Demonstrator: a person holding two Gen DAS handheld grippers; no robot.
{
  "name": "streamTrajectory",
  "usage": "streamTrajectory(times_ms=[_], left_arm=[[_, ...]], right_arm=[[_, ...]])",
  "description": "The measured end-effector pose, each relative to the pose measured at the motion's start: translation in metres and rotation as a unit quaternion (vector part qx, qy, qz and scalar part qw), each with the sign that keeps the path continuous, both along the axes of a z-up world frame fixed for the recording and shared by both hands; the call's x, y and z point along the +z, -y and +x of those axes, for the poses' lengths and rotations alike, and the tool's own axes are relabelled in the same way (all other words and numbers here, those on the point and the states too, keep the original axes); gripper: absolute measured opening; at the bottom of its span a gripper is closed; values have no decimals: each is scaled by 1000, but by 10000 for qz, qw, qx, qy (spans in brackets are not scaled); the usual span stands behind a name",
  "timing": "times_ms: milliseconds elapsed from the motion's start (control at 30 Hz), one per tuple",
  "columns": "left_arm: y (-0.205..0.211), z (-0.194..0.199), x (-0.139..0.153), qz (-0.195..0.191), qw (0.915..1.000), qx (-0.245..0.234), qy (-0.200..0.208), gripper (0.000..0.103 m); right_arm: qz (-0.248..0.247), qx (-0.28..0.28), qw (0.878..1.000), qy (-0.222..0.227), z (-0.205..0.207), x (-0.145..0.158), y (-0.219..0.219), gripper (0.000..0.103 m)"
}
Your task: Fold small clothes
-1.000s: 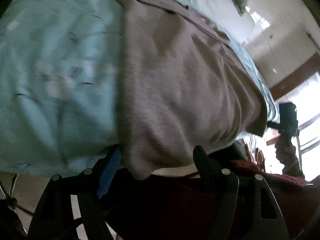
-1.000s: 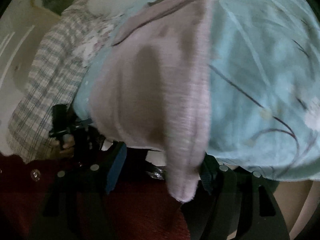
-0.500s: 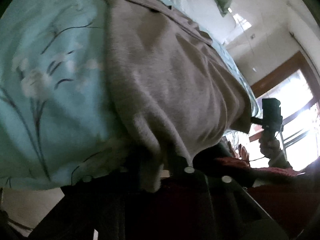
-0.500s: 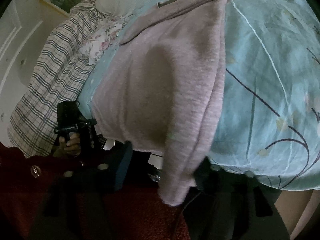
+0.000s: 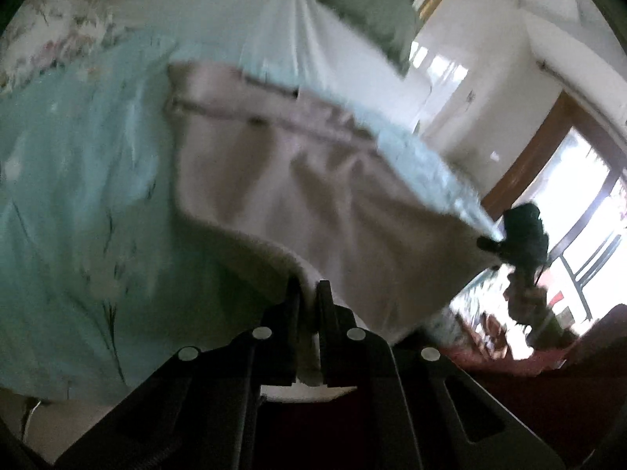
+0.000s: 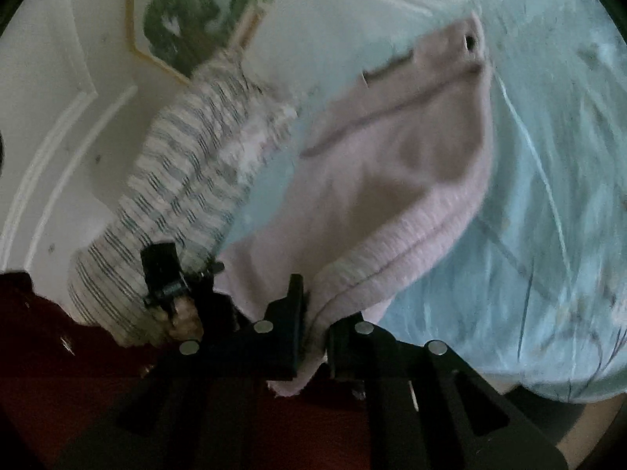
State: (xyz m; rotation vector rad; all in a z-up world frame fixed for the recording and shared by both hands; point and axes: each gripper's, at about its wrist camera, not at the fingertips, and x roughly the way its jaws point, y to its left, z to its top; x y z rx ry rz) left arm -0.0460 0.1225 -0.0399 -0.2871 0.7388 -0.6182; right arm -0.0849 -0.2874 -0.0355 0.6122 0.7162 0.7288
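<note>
A pale pink knit garment (image 5: 305, 180) lies on a light blue flowered bed cover (image 5: 78, 203), its near edge lifted. My left gripper (image 5: 307, 293) is shut on the garment's near hem corner. In the right wrist view the same garment (image 6: 392, 180) runs away from me, and my right gripper (image 6: 313, 313) is shut on its ribbed hem at the other near corner. Each view shows the other gripper at the far corner: the right gripper (image 5: 523, 235) and the left gripper (image 6: 164, 270). The garment's far end rests on the cover.
A plaid cloth (image 6: 168, 196) and a flowered pillow (image 5: 43, 39) lie at the bed's head with white pillows (image 5: 313, 51). A framed picture (image 6: 188, 11) hangs on the wall. A bright doorway (image 5: 580, 203) stands to the right. The person's dark red top (image 6: 58, 352) is close below.
Both grippers have closed on the garment's near hem corners and lifted them off the bed's edge. The views have tilted up toward the head of the bed.
</note>
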Motion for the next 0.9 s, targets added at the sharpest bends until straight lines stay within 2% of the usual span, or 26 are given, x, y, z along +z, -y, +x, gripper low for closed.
streamTrajectory(times_ms=[167, 400, 733, 900], left_arm=[[-13, 21, 30, -494, 9978, 278, 345, 2], [-15, 77, 66, -544, 9896, 929, 951, 2], [0, 207, 88, -42, 9863, 1393, 883, 1], [-4, 263, 96, 67, 9816, 1697, 872, 1]], right_arm=[[121, -389, 9987, 317, 16, 23, 15, 11], [55, -822, 9948, 605, 69, 50, 28, 11], [-326, -1423, 9869, 689, 193, 89, 46, 11], [-511, -1672, 9830, 553, 251, 93, 52, 10]])
